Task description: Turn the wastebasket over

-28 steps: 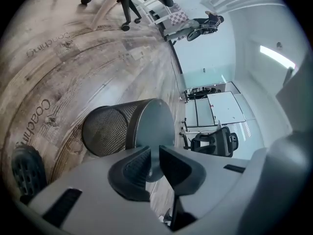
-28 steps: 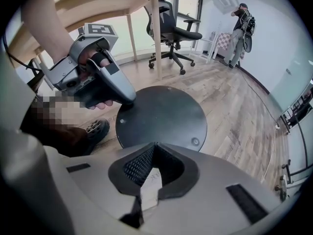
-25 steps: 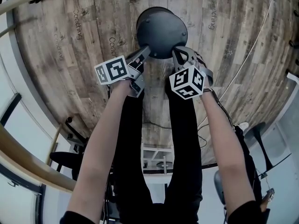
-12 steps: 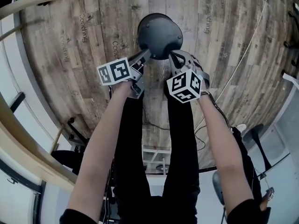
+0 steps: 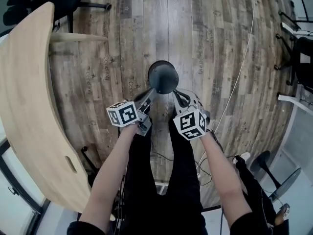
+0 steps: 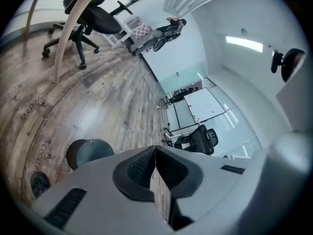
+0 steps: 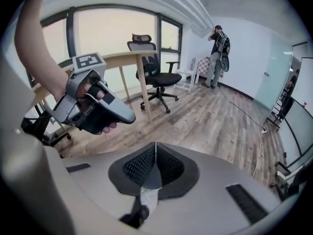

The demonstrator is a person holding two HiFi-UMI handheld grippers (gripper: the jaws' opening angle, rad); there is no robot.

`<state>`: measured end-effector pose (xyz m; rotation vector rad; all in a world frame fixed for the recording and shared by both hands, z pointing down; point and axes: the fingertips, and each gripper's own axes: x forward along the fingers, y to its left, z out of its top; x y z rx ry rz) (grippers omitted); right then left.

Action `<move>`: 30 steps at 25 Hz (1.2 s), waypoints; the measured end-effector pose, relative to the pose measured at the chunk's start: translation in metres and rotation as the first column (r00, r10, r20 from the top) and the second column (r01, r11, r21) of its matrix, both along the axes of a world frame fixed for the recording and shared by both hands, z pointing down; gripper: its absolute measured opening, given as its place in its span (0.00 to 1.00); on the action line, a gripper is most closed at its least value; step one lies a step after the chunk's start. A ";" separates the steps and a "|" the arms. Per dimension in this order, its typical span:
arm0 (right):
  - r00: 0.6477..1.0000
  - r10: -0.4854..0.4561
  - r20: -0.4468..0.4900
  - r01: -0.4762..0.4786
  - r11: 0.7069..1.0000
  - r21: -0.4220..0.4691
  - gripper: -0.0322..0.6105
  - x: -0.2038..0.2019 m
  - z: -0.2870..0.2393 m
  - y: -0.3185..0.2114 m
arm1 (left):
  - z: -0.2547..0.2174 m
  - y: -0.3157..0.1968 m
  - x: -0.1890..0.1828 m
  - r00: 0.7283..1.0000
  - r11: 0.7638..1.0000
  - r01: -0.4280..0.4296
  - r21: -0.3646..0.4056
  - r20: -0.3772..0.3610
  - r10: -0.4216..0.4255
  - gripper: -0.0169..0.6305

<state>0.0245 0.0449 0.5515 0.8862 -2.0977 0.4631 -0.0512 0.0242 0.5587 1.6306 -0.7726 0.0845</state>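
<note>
Holding nothing, the left gripper (image 5: 153, 93) and right gripper (image 5: 175, 94) are both clenched empty. Risk: a downward swing of either closed tip could topple the wastebasket (image 5: 163, 76), which appears to be base-up already. It stands on the wooden floor (image 5: 205, 43), below and just ahead of both tips, untouched.

The grey-brown plank floor (image 5: 205, 28) carries a dark round wastebasket (image 5: 163, 76) standing near its middle, a thin white cable (image 5: 240, 75) trailing across at right, and a pale curved table (image 5: 29, 106) at left.
</note>
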 end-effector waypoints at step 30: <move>0.806 0.058 0.589 -0.333 0.868 0.369 0.10 0.034 -0.515 -0.071 | -0.517 -0.049 0.004 0.973 0.608 -0.148 0.780 0.224 -0.050 0.05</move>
